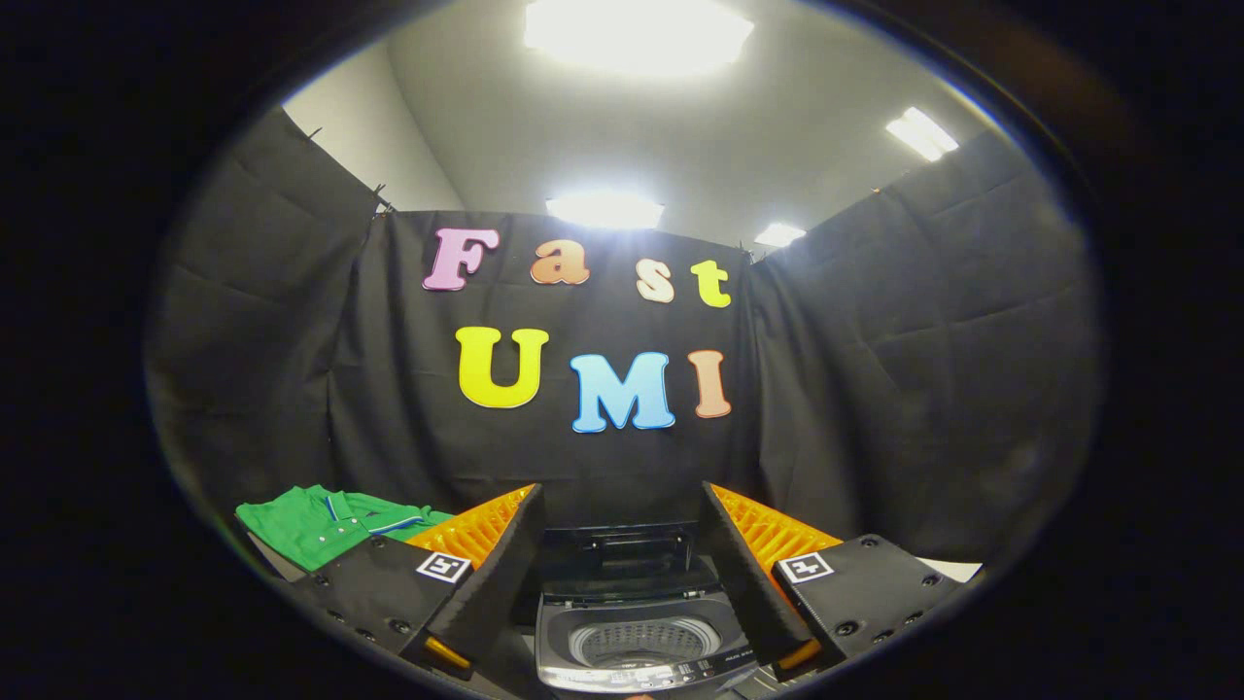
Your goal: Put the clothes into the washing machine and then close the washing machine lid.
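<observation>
A small top-loading washing machine [637,632] stands just ahead of my fingers, seen through the gap between them. Its lid [619,552] is raised at the back, and the perforated drum [643,642] shows inside with nothing visible in it. A folded green polo shirt [326,522] with a striped collar lies to the left, beyond my left finger. My gripper [622,544] is open, its fingers spread wide to either side of the machine and holding nothing.
Black cloth walls [904,389] close the booth on three sides behind the machine. A pale surface [957,567] shows beyond my right finger. Bright ceiling lights [637,34] hang overhead.
</observation>
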`<state>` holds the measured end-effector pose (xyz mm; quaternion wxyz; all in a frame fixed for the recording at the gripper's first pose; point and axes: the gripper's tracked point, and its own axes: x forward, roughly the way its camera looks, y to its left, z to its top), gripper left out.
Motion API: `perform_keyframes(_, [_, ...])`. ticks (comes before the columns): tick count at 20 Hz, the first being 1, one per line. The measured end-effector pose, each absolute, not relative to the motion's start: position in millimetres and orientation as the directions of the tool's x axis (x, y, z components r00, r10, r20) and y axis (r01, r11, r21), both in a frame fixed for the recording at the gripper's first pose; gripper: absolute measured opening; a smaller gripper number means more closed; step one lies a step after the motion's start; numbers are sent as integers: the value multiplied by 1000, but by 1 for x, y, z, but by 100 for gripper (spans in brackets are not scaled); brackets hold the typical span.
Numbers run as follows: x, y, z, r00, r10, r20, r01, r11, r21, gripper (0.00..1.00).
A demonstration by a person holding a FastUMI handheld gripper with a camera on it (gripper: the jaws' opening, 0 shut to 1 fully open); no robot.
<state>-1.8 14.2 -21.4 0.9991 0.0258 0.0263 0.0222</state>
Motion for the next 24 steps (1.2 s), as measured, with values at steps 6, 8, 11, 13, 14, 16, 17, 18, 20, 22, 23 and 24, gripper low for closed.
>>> perform_keyframes(6, [-6, 12, -44, 996, 53, -71, -49, 997, 52, 99])
perform_keyframes(8, [-7, 16, -49, 995, 72, -64, -69, 996, 48, 99])
perform_keyframes(11, [-10, 15, -65, 993, 90, -77, -88, 995, 36, 99])
perform_keyframes(13, [-11, 14, -73, 992, 95, -89, -93, 995, 27, 99])
perform_keyframes(14, [-11, 13, -77, 991, 97, -94, -95, 995, 25, 99])
perform_keyframes(16, [-11, 14, -85, 989, 104, -107, -101, 994, 32, 99])
perform_keyframes(17, [-10, 14, -89, 988, 104, -113, -100, 994, 37, 99])
perform_keyframes(18, [-8, 15, -91, 987, 105, -119, -101, 994, 38, 99])
perform_keyframes(20, [-6, 19, -93, 986, 104, -128, -100, 994, 37, 99])
perform_keyframes(22, [1, 26, -87, 986, 108, -125, -104, 994, 32, 99])
perform_keyframes(23, [6, 32, -84, 987, 111, -120, -109, 994, 26, 99])
perform_keyframes(24, [10, 39, -79, 986, 121, -116, -119, 993, 22, 99])
